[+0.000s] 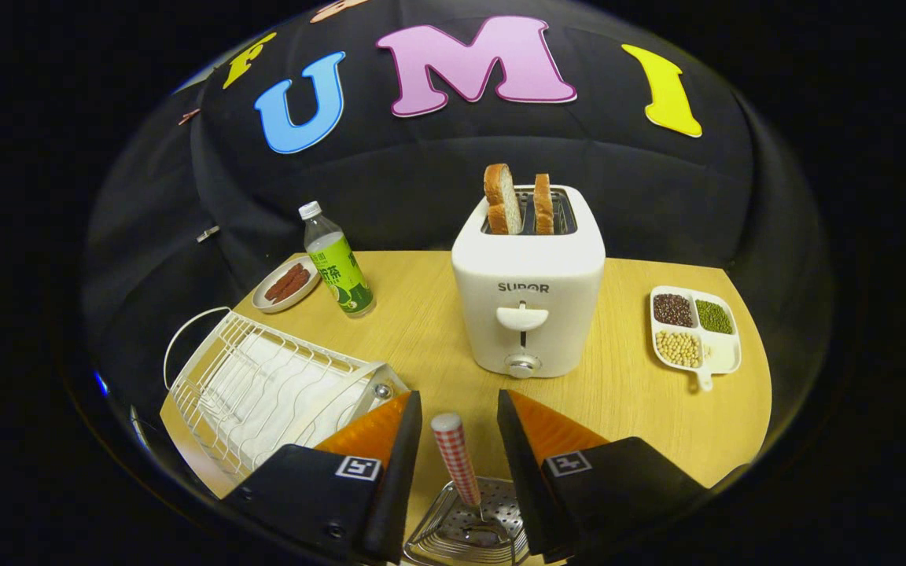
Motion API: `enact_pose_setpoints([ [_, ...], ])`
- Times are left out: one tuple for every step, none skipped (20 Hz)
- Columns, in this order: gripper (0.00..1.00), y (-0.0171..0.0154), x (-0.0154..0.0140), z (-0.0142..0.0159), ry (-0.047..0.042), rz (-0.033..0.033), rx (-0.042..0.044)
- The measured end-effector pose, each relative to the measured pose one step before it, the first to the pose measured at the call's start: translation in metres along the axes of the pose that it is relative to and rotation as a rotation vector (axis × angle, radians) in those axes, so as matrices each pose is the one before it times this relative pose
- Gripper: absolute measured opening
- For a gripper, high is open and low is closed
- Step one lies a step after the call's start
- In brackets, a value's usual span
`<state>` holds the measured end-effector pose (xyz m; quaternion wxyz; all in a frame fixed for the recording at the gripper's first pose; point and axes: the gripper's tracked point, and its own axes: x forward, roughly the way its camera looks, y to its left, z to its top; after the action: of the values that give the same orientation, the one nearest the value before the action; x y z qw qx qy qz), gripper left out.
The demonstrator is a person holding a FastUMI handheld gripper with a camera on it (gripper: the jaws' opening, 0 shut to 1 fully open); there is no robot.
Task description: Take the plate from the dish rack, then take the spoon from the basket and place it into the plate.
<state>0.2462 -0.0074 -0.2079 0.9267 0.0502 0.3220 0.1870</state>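
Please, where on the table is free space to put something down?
Bare wood lies between the toaster and the divided dish, and between the bottle and toaster. It is crowded near the open fingers: the spoon stands between them in its basket, beside the dish rack.

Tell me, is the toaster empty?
No, two slices of bread stand up out of the white toaster, beyond the open fingers.
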Motion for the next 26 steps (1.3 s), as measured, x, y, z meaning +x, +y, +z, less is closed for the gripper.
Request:
enact_pose_setpoints([
  [0.57, 0.00088, 0.00070, -0.00194, 0.01295, 0.00191, 0.01327],
  [0.51, -0.00013, 0.00080, -0.00172, 0.00850, -0.00234, 0.00904],
  [0.47, -0.00005, 0.00207, 0.00003, 0.00181, -0.00436, 0.00390],
  [0.38, -0.00177, -0.00169, 0.00064, -0.00014, -0.00715, -0.00212],
  [0.30, -0.00332, 0.00006, 0.00013, -0.00331, -0.01546, -0.01006],
  [0.24, -0.00377, -0.00448, 0.00282, -0.00483, -0.01300, -0.01848],
  [0.20, -0.00664, 0.00670, 0.00051, -0.00448, -0.02746, -0.02823],
  [0.18, -0.00237, -0.00795, -0.00057, -0.00349, -0.00853, -0.02138],
  [0.16, 0.00270, -0.00153, 0.00116, -0.00479, 0.00856, -0.00722],
  [0.14, -0.00094, -0.00364, 0.00394, -0.01417, -0.00317, -0.00840],
  [0.14, -0.00118, -0.00448, 0.00612, -0.02216, 0.00118, -0.01056],
  [0.14, 0.00045, -0.00419, 0.00731, -0.02130, 0.00517, -0.00947],
  [0.14, -0.00007, -0.00514, 0.00715, -0.01956, 0.00313, -0.00533],
  [0.14, -0.00076, -0.00501, 0.00800, -0.01584, 0.00247, -0.00442],
  [0.14, -0.00108, -0.00407, 0.00857, -0.01860, -0.00035, -0.00360],
  [0.14, -0.00144, -0.00449, 0.00992, -0.01953, -0.00062, -0.00104],
  [0.14, -0.00193, -0.00470, 0.01037, -0.02139, -0.00168, 0.00174],
  [0.14, -0.00152, -0.00548, 0.01004, -0.01549, 0.00013, 0.00391],
  [0.14, -0.00091, -0.00537, 0.00939, -0.01307, 0.00199, 0.00741],
  [0.14, -0.00038, -0.00678, 0.00962, -0.01350, 0.00478, 0.00892],
  [0.14, 0.00101, -0.00747, 0.00763, -0.01056, 0.00750, 0.00903],
  [0.14, 0.00149, -0.00774, 0.00861, -0.01103, 0.01020, 0.00764],
  [0.14, 0.00122, -0.00932, 0.00673, -0.01065, 0.00843, 0.00268],
  [0.14, 0.00129, -0.00918, 0.00550, -0.00378, 0.00712, 0.00275],
  [0.14, 0.00222, -0.01127, 0.00519, -0.00393, 0.01040, 0.01706],
  [0.14, 0.00375, -0.00957, 0.00064, 0.00183, 0.01386, 0.01377],
])
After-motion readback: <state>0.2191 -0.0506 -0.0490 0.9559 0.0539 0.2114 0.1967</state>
